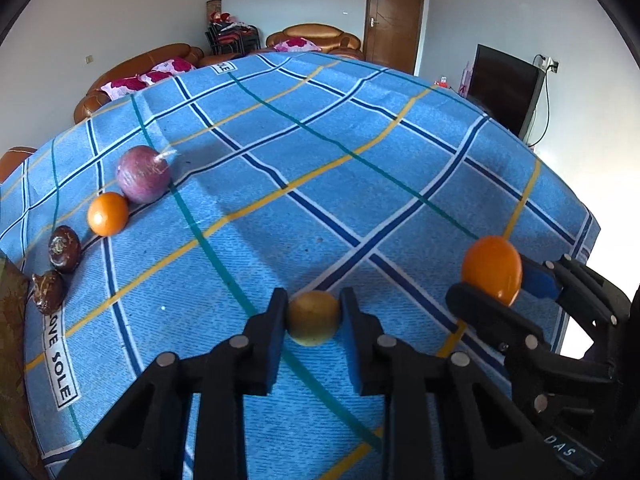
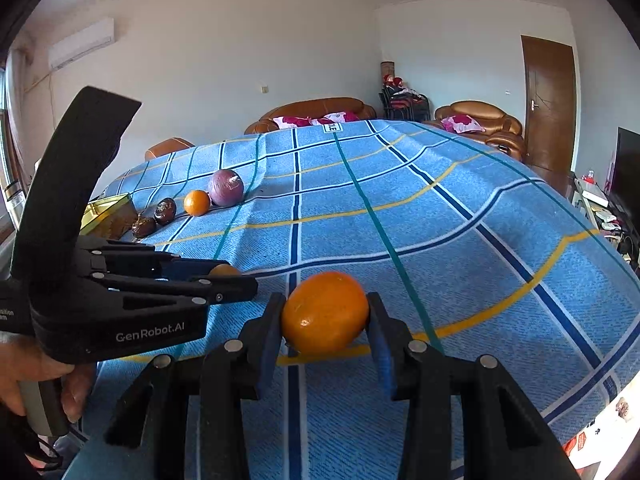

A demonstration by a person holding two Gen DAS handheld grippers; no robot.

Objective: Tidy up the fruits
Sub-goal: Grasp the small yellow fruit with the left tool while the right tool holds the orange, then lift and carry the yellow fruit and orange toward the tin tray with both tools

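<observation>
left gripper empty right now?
No: the left gripper is shut on a small yellow-brown fruit, pads pressing both its sides.

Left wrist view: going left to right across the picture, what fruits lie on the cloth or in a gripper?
Lower brown fruit → upper brown fruit → small orange → purple fruit → yellowish fruit in the left gripper → large orange in the right gripper.

tbl: 4 fruits in row far L | R: orange beside small fruit
</observation>
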